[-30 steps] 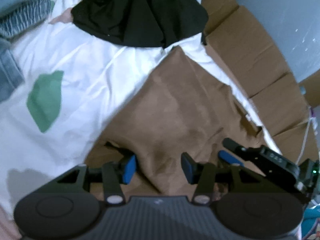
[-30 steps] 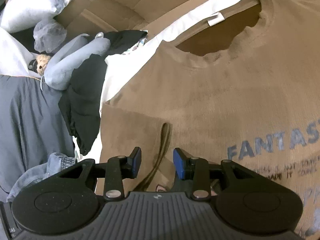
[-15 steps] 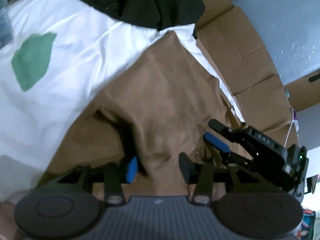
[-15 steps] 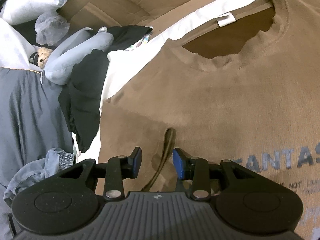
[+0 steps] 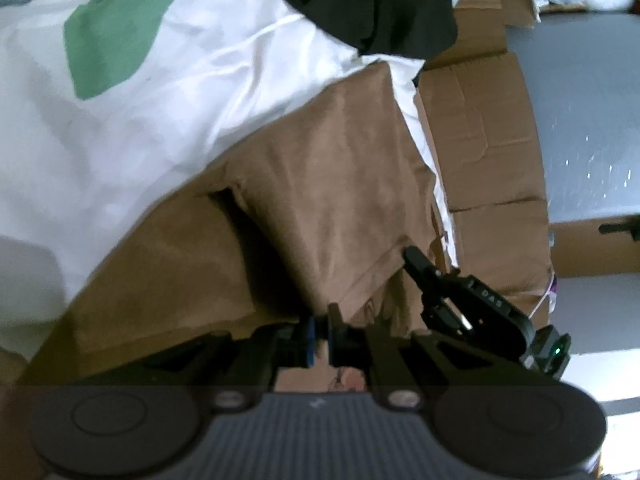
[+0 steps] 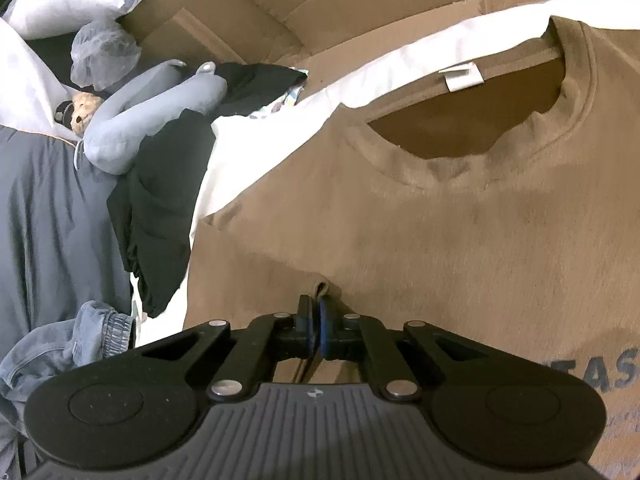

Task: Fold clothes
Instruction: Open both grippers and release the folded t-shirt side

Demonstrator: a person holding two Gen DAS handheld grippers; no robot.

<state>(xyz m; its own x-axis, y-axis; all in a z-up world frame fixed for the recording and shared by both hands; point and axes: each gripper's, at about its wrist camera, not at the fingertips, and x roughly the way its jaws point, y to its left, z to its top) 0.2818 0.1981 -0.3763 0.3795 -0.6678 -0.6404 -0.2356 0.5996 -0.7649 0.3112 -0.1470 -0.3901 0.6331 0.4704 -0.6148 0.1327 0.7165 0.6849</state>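
The brown T-shirt [image 5: 328, 208] lay flat on a white sheet [image 5: 180, 92] on the bed, chest side up. On the left, the left gripper [image 5: 319, 330] had its jaws pressed together on a fold of the shirt, low down at the side edge where the cloth was already lifted into a small ridge. Just to its right in that same view, the right gripper [image 5: 416, 264] poked in from the side, its tips at the sleeve hem. So both grippers were close together on one side of the shirt.

The shirt stretched away from the jaws, up toward the black clothes [image 5: 372, 4]. I think the next move was to carry this side over the middle, so the far side was the way to go (the two hands would need to lift as one).

In the right wrist view, the right gripper [image 6: 315, 326] was pinching the sleeve [image 6: 256, 276], with a bit of hem sticking up between the blue pads. Only this view showed the collar [image 6: 472, 168], the white tag [image 6: 460, 77] and some blue letters [image 6: 612, 372]. Only the left wrist view showed both grippers at once.
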